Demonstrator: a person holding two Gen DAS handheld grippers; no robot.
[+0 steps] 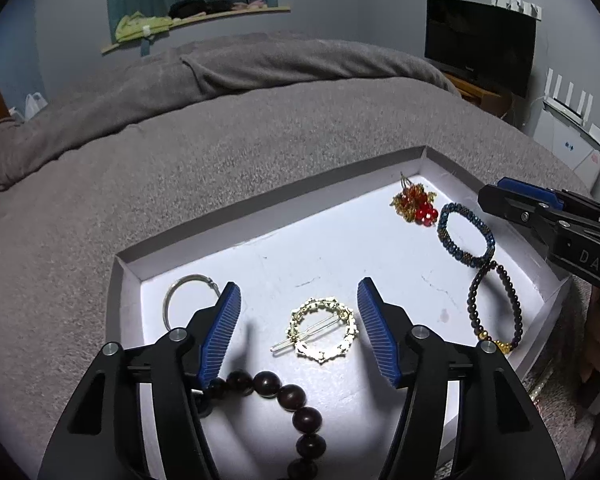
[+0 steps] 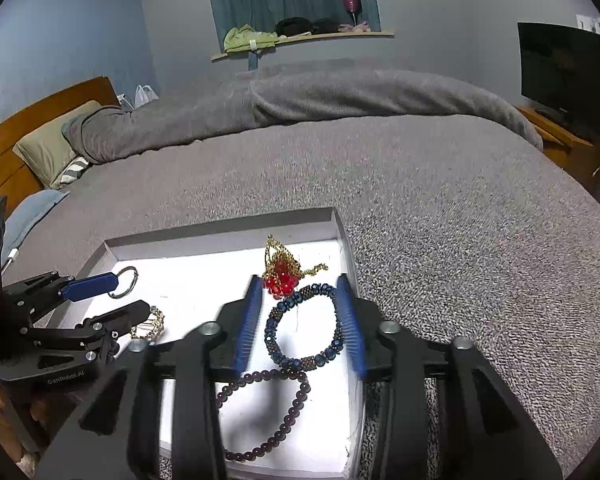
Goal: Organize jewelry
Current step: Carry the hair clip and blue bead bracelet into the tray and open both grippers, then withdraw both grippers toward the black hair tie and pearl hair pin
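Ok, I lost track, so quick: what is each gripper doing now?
Left gripper: open, holding nothing, gold hair clip lying between its fingers.
Right gripper: open, holding nothing, around the blue beaded bracelet.

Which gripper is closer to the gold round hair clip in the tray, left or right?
Left. The left gripper straddles the gold hair clip, open, pads not touching. The right gripper sits across the tray, around the blue beaded bracelet.

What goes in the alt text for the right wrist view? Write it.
The open right gripper straddles a blue bracelet in a white tray on a grey bed. A red pendant lies beyond, a purple bracelet nearer, and the left gripper hovers at left.
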